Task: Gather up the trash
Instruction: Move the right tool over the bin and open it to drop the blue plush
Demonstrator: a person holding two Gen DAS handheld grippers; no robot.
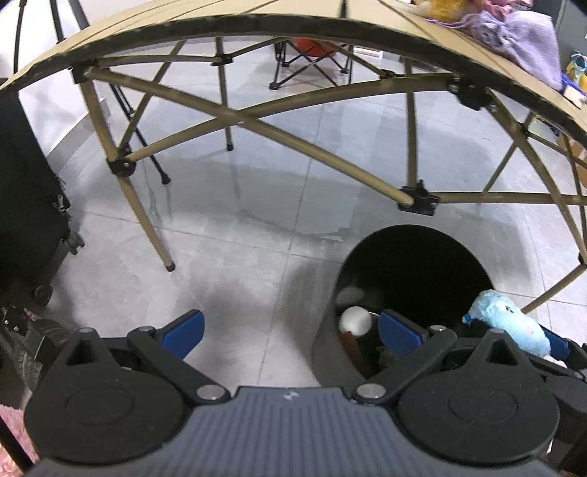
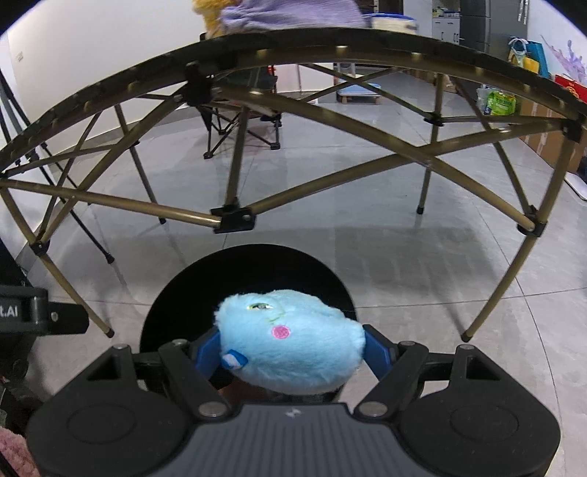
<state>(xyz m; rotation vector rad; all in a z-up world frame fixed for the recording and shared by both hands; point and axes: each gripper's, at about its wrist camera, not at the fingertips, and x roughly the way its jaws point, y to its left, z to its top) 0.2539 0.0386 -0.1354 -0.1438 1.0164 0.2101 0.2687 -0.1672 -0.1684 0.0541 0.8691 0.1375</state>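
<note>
My right gripper (image 2: 291, 352) is shut on a fluffy light-blue plush toy (image 2: 290, 343) and holds it over the mouth of a black round bin (image 2: 183, 293) on the floor. The toy also shows in the left wrist view (image 1: 508, 323), at the bin's right side. My left gripper (image 1: 291, 330) is open and empty, low over the floor, with its right finger (image 1: 400, 332) over the bin (image 1: 422, 264). Inside the bin lie a white ball-like thing (image 1: 356, 320) and other dim items.
A tan folding camp table (image 1: 234, 20) with crossed legs (image 1: 256, 124) stands just beyond the bin. Purple cloth (image 1: 521, 35) lies on its top. A black wheeled case (image 1: 25, 205) stands at the left. A folding chair (image 2: 242, 121) stands farther back on the grey tiled floor.
</note>
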